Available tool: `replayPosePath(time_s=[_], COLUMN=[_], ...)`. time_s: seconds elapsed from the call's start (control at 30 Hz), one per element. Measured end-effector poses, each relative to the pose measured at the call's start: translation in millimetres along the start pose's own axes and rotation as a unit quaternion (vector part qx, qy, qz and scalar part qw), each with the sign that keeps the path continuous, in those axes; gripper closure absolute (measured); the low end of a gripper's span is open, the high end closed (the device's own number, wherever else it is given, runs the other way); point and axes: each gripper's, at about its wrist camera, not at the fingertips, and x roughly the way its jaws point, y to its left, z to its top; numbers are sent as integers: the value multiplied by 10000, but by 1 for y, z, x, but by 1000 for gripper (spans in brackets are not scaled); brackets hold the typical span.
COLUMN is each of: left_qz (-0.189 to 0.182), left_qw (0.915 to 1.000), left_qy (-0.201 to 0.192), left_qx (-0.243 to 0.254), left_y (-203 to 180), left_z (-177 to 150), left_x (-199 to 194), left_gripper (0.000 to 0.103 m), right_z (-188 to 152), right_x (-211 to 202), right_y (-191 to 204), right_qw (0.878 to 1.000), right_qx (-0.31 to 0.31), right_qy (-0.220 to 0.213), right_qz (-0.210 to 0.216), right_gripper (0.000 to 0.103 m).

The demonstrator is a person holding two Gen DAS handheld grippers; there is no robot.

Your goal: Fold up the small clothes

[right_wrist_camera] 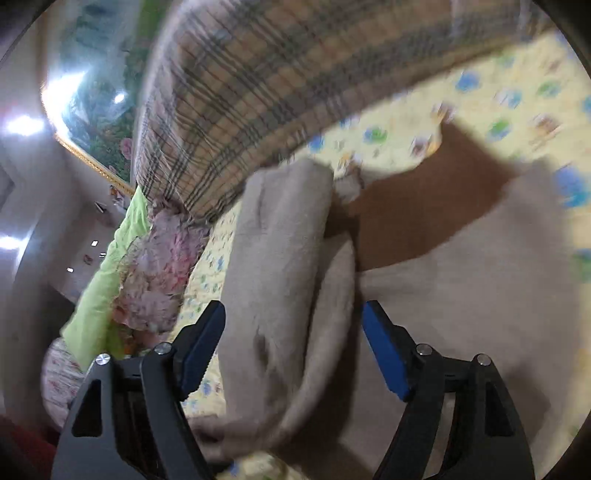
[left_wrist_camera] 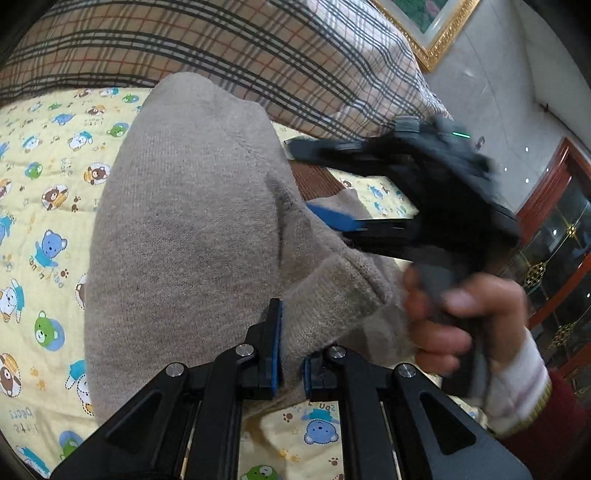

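Note:
A beige knit sweater (left_wrist_camera: pixel 184 221) lies bunched on a yellow bear-print quilt (left_wrist_camera: pixel 44 184). At the bottom of the left wrist view my left gripper (left_wrist_camera: pixel 291 354) is shut on a fold of the sweater's near edge, with cloth pinched between the blue pads. My right gripper (left_wrist_camera: pixel 306 181) shows blurred at the right, held by a hand (left_wrist_camera: pixel 443 325), jaws wide apart over the sweater's right side. In the right wrist view the right gripper (right_wrist_camera: pixel 293 332) stands open, and a rolled beige sleeve or fold (right_wrist_camera: pixel 280 258) lies between its pads without being pressed.
A plaid blanket (left_wrist_camera: pixel 221 44) rises behind the quilt. A brown mat (right_wrist_camera: pixel 424 206) shows where the quilt ends. Green cloth (right_wrist_camera: pixel 110 266) and floral cloth (right_wrist_camera: pixel 159 273) lie at the bed's far end. A gold-framed picture (left_wrist_camera: pixel 436 29) and a dark wooden cabinet (left_wrist_camera: pixel 554 240) stand beyond.

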Motion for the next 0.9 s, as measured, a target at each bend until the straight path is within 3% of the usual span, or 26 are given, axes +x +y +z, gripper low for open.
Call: replayPosePath(time_s=[0.07, 0.13, 0.17, 0.2, 0.27, 0.43, 0.53, 0.73, 0.9], left_qz=[-30, 5, 31, 60, 99, -235, -298, -185, -74], left_qw=[10000, 10000, 10000, 9999, 9999, 9988, 9974, 9955, 9947], left_qy=[45, 80, 94, 87, 42, -101, -2, 536, 619], left_qx=[-20, -16, -14, 8, 118, 414, 654, 758, 817], left_y=[3, 3, 1, -2, -12, -51, -79, -98, -103], left_z=[-2, -3, -2, -1, 3, 20, 21, 6, 2], left_x=[-1, -1, 0, -1, -4, -5, 14, 72, 90], left_gripper=[96, 96, 96, 96, 95, 95, 94, 94, 94], right_z=[9, 13, 16, 19, 24, 35, 38, 24, 17], right_x=[25, 38, 41, 41, 38, -19, -55, -74, -77], right_y=[-7, -7, -5, -5, -4, 27, 28, -30, -63], right_qw=[9992, 9993, 9995, 9995, 9989, 9988, 9966, 9935, 9935], right_qx=[77, 59, 63, 103, 253, -336, -572, -332, -99], right_qy=[258, 326, 312, 299, 282, -271, -579, -509, -583], right_qz=[-299, -185, -42, 78, 273, 217, -108, -964, -974], right_gripper=[23, 26, 35, 65, 85, 87, 88, 88, 88])
